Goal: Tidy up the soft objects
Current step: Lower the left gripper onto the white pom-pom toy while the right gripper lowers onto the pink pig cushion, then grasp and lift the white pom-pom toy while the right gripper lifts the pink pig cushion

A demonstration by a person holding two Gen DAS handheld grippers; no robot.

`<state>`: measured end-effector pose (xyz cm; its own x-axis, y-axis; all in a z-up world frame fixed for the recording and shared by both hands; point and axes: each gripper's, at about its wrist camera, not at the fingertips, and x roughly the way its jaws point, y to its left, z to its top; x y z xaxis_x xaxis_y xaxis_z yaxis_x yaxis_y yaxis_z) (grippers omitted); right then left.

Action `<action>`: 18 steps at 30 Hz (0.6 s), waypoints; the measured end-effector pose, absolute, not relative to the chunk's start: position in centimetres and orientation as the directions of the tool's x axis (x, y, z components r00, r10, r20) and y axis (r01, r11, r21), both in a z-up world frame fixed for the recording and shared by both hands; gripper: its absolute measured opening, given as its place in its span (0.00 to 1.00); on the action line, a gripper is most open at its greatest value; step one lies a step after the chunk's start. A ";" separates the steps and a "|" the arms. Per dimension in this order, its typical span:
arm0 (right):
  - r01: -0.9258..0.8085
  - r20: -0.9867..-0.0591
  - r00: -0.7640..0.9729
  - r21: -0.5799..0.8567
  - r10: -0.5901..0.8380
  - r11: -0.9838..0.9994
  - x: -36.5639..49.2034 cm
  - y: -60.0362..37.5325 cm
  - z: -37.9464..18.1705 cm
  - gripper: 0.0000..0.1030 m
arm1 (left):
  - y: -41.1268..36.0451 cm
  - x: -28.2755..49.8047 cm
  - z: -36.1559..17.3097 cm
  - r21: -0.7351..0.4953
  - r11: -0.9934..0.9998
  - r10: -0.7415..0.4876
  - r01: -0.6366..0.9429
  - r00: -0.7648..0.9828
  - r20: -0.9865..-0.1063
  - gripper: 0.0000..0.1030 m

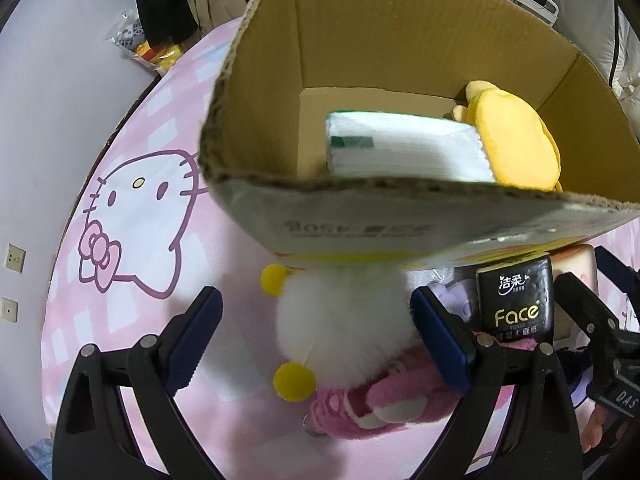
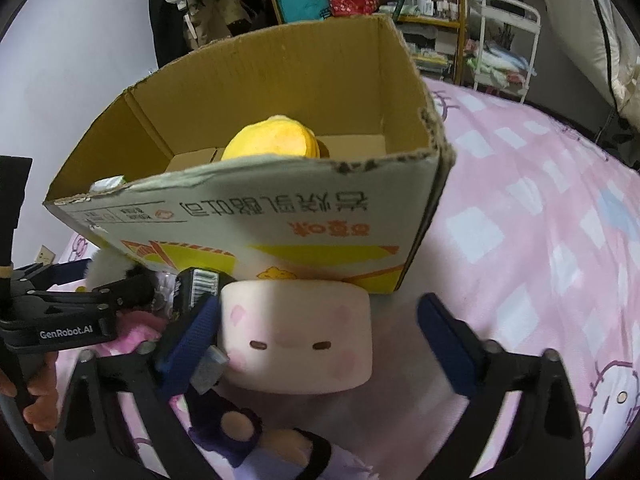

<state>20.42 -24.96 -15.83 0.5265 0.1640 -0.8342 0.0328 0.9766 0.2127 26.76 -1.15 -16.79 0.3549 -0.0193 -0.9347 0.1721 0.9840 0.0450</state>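
An open cardboard box [image 1: 256, 92] stands on the pink bed, holding a white tissue pack [image 1: 400, 148] and a yellow plush [image 1: 516, 140]. In front of it, my left gripper [image 1: 316, 300] is open around a fluffy white plush with yellow pom-poms and a pink body [image 1: 344, 320]; its right pad lies at the fur, its left pad stands apart. My right gripper [image 2: 318, 306] is open around a pale pink cube plush with a face [image 2: 296, 336]; the left pad is against it, the right pad clear. The yellow plush [image 2: 272, 140] shows over the box [image 2: 280, 216] front wall.
A black "Face" tissue pack [image 1: 516, 300] stands between the two plushes, against the box. A purple plush [image 2: 240, 432] lies below the cube. The bed has a pink cat-print sheet [image 2: 540, 240]. A white wall is at the left, shelves and a white cart [image 2: 508, 40] behind.
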 end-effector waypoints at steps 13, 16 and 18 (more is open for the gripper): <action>0.003 -0.843 0.481 0.277 0.241 0.961 20.5 -24.8 -15.7 0.63 | -1.2 26.2 -16.9 -0.014 0.978 -0.091 0.208 0.369 -0.925 0.39; 0.007 -0.841 0.481 0.285 0.247 0.958 20.4 -24.9 -15.6 0.63 | -1.0 25.8 -16.7 -0.009 0.979 -0.087 0.204 0.380 -0.921 0.39; 0.008 -0.841 0.482 0.285 0.246 0.958 20.3 -24.8 -15.6 0.62 | -1.4 24.9 -16.4 -0.005 0.979 -0.085 0.202 0.391 -0.917 0.39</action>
